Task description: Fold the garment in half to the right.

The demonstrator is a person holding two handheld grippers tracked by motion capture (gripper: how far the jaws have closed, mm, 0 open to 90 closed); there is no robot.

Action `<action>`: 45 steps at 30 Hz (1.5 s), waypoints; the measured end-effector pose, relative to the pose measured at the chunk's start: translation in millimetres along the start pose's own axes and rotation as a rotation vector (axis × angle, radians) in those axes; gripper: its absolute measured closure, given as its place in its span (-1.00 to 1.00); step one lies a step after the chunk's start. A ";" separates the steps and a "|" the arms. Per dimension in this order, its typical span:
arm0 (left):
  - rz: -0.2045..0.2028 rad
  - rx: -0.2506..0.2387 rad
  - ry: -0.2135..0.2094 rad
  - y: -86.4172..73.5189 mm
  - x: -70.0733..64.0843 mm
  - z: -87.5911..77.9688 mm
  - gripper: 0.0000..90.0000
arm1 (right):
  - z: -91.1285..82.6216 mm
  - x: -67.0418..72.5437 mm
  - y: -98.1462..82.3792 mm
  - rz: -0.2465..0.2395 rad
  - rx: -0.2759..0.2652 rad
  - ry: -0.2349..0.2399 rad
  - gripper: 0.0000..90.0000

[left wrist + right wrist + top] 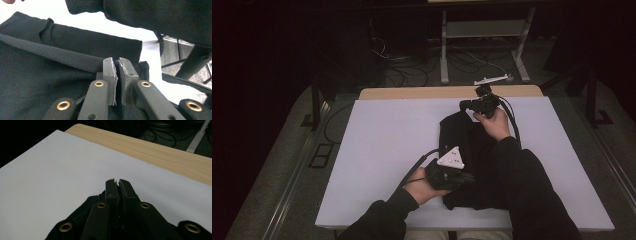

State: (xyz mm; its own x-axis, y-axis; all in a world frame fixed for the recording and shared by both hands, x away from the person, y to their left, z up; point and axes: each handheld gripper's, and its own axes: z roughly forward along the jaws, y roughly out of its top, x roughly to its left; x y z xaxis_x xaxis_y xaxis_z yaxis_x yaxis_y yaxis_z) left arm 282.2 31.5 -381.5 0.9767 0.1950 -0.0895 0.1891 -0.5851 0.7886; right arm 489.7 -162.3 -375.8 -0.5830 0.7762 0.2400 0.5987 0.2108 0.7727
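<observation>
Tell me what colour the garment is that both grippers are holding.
Plain black garment, with no pattern visible; it shows best in the left gripper view.

A: The cloth (467, 165) is plain black with no pattern, and it lies on a white sheet (382, 150).

B: The far edge of the table (422, 92) is pale wood with a fine grain.

A: Both grippers are black; the left gripper (451, 176) carries a light grey plate, and its pads (113, 75) are grey with brass-coloured rivets.

B: The sleeves (532, 195) are black.

A lab: floor cables (412, 70), metal stand (482, 35), white-covered table (377, 145).
</observation>
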 end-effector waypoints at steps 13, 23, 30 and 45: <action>0.018 0.010 -0.027 12.3 -3.5 18.5 0.83 | -16.5 -17.2 -10.7 0.023 -0.005 -0.021 0.89; 0.017 0.006 -0.046 19.1 -5.5 33.6 0.83 | -27.6 -31.6 -19.6 0.043 -0.005 -0.046 0.89; 0.000 0.000 -0.065 20.8 -5.4 39.7 0.83 | -33.0 -37.4 -24.5 0.058 -0.006 -0.061 0.89; 0.004 0.022 -0.090 25.8 -5.8 62.3 0.83 | -37.6 -55.6 -42.8 0.100 0.013 -0.089 0.88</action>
State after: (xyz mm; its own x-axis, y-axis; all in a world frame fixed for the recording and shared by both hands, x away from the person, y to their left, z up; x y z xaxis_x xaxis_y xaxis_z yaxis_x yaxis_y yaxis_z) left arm 287.8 -33.8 -398.6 0.9824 0.1217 -0.1416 0.1865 -0.6029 0.7758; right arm 475.8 -236.8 -400.1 -0.4692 0.8433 0.2622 0.6587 0.1365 0.7399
